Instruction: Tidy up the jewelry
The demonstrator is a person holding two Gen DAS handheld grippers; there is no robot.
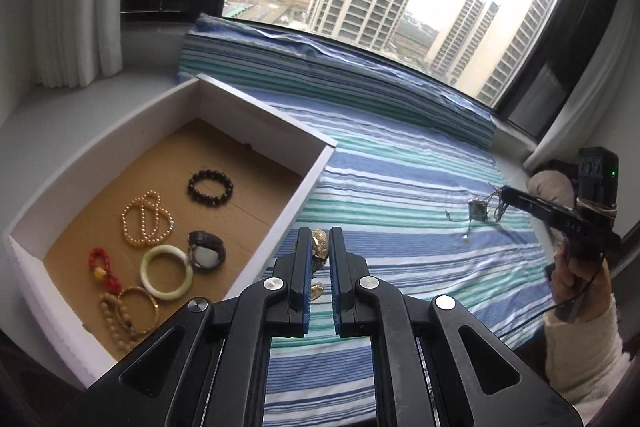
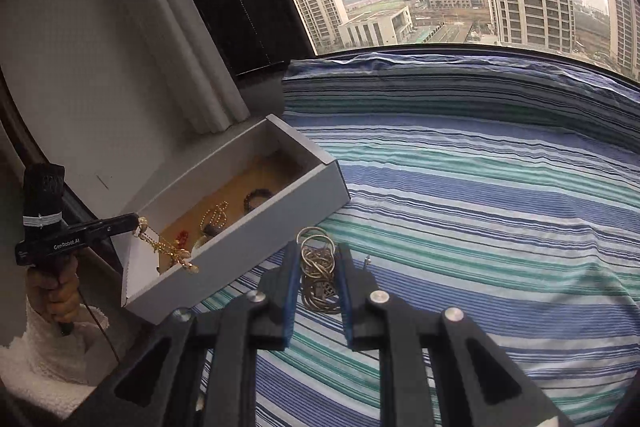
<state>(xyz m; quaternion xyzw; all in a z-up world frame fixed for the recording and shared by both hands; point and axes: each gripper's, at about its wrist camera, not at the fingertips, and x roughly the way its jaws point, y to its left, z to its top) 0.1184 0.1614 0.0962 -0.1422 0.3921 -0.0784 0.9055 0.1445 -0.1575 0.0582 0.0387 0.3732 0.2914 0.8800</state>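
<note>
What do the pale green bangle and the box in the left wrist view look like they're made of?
The pale green bangle looks like jade or glass: smooth, glossy and translucent, though plastic is possible. The box looks like corrugated cardboard, with matte white walls, a bare brown floor and a wavy cut edge.

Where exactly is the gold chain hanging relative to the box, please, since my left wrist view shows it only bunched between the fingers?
Observer: In the right wrist view, the gold chain dangles from the left gripper over the end of the box nearest that gripper. Its lowest link sits at the rim line.
Operator: Thank you. What is the right gripper working on?
Observer: A cluster of linked metal rings sits between the fingers of the right gripper. Your view shows only thin wires there.
Operator: Is it lifted clear?
Observer: Its lower loops appear to rest on the striped cloth. I cannot tell whether the fingers grip it.
</note>
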